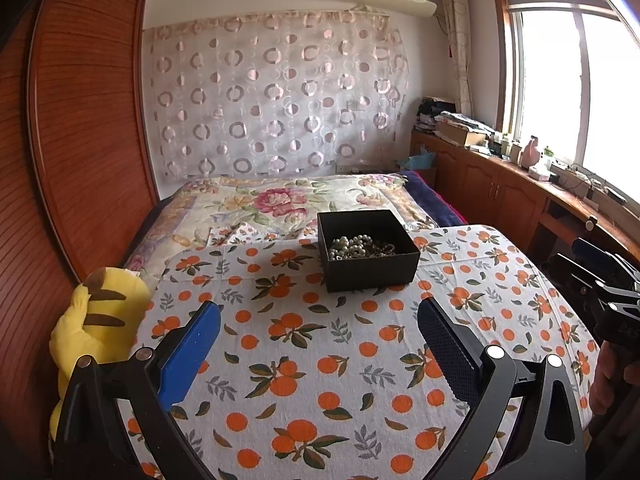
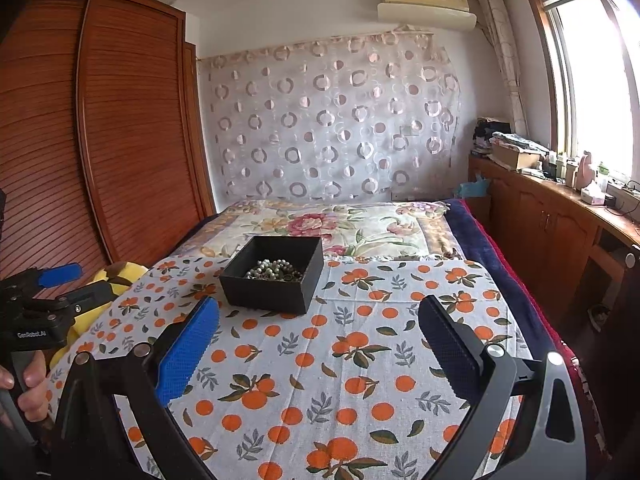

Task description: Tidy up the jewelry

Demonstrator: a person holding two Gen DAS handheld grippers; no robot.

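Left wrist view: black box [image 1: 368,250] sits on the orange-print cloth [image 1: 304,360] covering the surface, at about 12 o'clock from the left hand-held gripper [image 1: 320,344], well apart from its fingertips. A heap of pearl beads [image 1: 362,247] lies inside the box. Left hand-held gripper spread wide, blue pads [image 1: 188,354] holding nothing, touching nothing. Right hand-held gripper [image 1: 596,276] enters at 3 o'clock; its opening cannot be told here. Yellow plush toy [image 1: 100,320] at 9 o'clock, off the cloth edge.

Right wrist view: black box [image 2: 272,276] at about 11 o'clock from the right hand-held gripper [image 2: 320,344], apart from it, beads [image 2: 276,272] inside. Right hand-held gripper wide open, empty. Left hand-held gripper [image 2: 68,284] at 9 o'clock, fingers parted, empty.
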